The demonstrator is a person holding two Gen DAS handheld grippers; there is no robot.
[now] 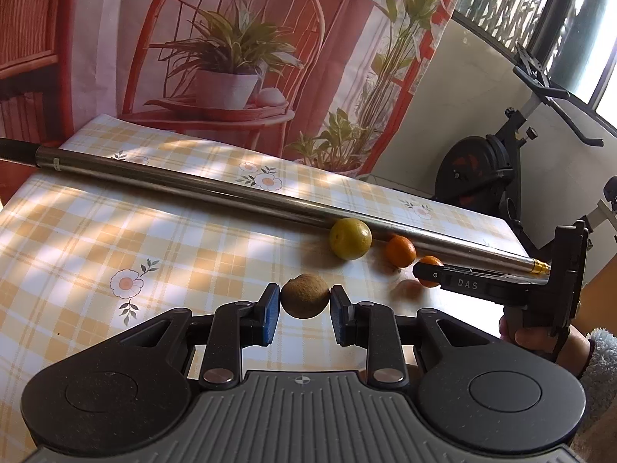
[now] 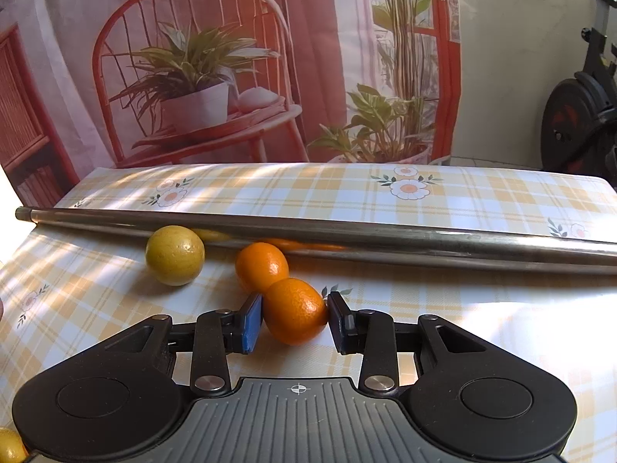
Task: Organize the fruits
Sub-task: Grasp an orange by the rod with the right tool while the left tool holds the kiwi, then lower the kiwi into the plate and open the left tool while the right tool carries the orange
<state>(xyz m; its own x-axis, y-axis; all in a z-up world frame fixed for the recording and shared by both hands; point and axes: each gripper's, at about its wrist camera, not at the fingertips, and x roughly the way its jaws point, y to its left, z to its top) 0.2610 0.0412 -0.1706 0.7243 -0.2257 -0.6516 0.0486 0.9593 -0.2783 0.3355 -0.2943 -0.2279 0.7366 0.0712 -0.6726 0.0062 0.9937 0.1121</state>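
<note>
Grippers at work on the checked tablecloth (image 2: 482,200): left gripper (image 1: 305,303) clamps a brown fruit (image 1: 305,296), right gripper (image 2: 295,310) an orange (image 2: 295,310). Both fruits look light, round, likely slippery; best held across the middle.

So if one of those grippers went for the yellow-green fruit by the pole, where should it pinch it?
Across its widest middle, coming from the near side. The yellow-green fruit is round and appears to rest against the metal pole behind it. An orange sits to its right, so keep the fingers clear of it.
</note>
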